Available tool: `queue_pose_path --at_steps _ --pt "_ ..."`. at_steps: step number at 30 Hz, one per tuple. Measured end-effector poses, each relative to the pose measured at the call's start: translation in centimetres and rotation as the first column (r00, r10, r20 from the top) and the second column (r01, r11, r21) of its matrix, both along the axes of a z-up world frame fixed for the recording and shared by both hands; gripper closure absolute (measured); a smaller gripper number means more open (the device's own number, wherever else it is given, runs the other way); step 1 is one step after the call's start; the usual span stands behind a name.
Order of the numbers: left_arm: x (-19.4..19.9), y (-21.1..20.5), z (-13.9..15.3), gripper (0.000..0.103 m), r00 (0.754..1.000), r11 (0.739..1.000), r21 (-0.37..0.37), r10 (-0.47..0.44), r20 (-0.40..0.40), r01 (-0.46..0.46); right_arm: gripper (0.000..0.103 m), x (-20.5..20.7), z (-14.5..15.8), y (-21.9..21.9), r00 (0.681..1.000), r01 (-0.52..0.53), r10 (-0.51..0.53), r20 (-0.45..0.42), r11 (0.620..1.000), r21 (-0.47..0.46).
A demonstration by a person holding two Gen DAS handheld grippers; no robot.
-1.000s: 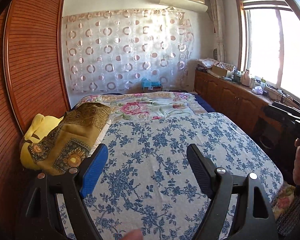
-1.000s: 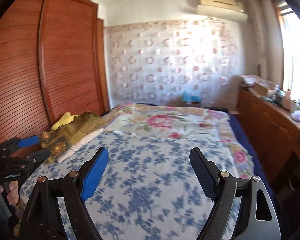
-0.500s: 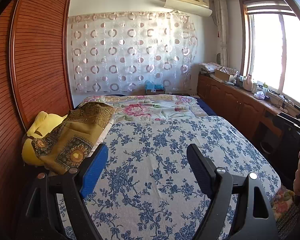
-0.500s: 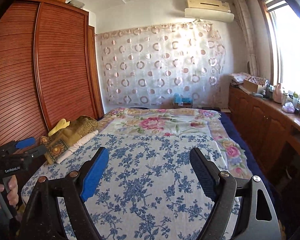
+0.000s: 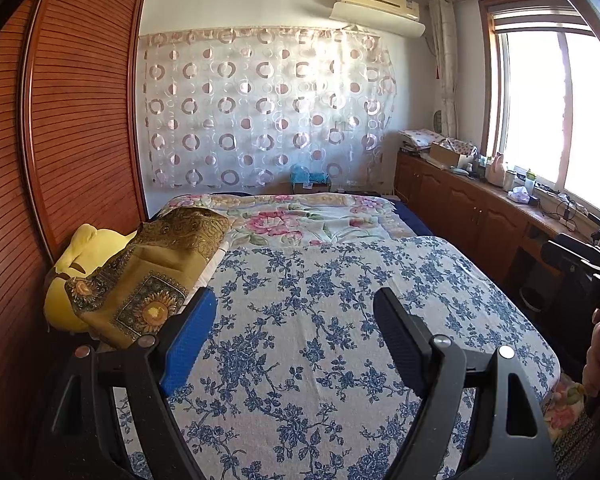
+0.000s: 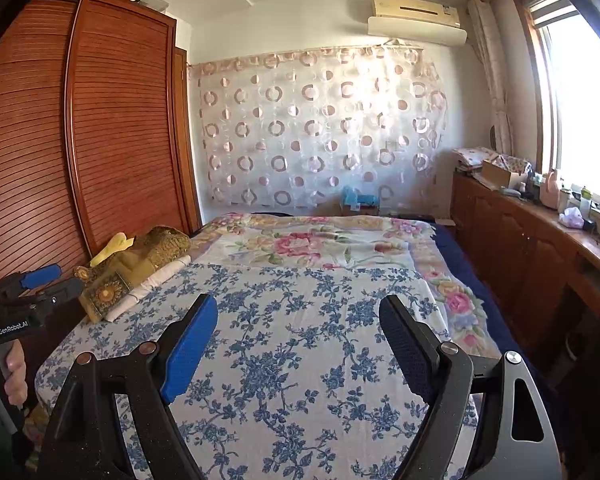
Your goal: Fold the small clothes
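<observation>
The left tool (image 5: pixel 294 336) was found with its jaws standing wide and nothing between them, held above the bed (image 5: pixel 340 320) and pointed slightly downward over the blue floral sheet (image 5: pixel 320 300). The right tool (image 6: pixel 298 338) was likewise found wide and empty, above the same sheet (image 6: pixel 292 340). Each tool was also recorded in the other's view: the left tool at the left edge of the right wrist view, gripped by a hand (image 6: pixel 10 372), and the right tool at the right edge of the left wrist view, gripped by a hand (image 5: pixel 598 356).

No small garment laid out for folding could be made out on the sheet. The only loose cloth noted was a brown and gold patterned cloth (image 5: pixel 148 276), lying at the left edge of the bed over a yellow plush item (image 5: pixel 88 248), beside the slatted wooden wardrobe (image 5: pixel 72 140). Whether this cloth was the task's garment could not be told. Neither tool was in contact with it.

A pink floral quilt (image 5: pixel 300 220) was noted at the far end of the bed, and a cluttered wooden counter (image 5: pixel 480 200) below the window (image 5: pixel 560 112).
</observation>
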State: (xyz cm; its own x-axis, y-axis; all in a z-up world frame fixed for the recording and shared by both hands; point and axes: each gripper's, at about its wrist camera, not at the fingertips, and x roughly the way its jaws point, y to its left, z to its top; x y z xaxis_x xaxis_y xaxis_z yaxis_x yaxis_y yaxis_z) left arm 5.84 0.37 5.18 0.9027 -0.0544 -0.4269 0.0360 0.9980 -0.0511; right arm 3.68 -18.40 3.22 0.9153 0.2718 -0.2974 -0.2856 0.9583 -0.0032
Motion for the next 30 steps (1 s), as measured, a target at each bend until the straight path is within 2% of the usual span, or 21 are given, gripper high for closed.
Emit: queue_pose_path --at_steps 30 --pt "-0.07 -0.18 -0.06 0.021 1.0 1.0 0.002 0.0 0.003 0.0 0.019 -0.32 0.31 -1.0 1.0 -0.013 0.013 0.011 1.0 -0.001"
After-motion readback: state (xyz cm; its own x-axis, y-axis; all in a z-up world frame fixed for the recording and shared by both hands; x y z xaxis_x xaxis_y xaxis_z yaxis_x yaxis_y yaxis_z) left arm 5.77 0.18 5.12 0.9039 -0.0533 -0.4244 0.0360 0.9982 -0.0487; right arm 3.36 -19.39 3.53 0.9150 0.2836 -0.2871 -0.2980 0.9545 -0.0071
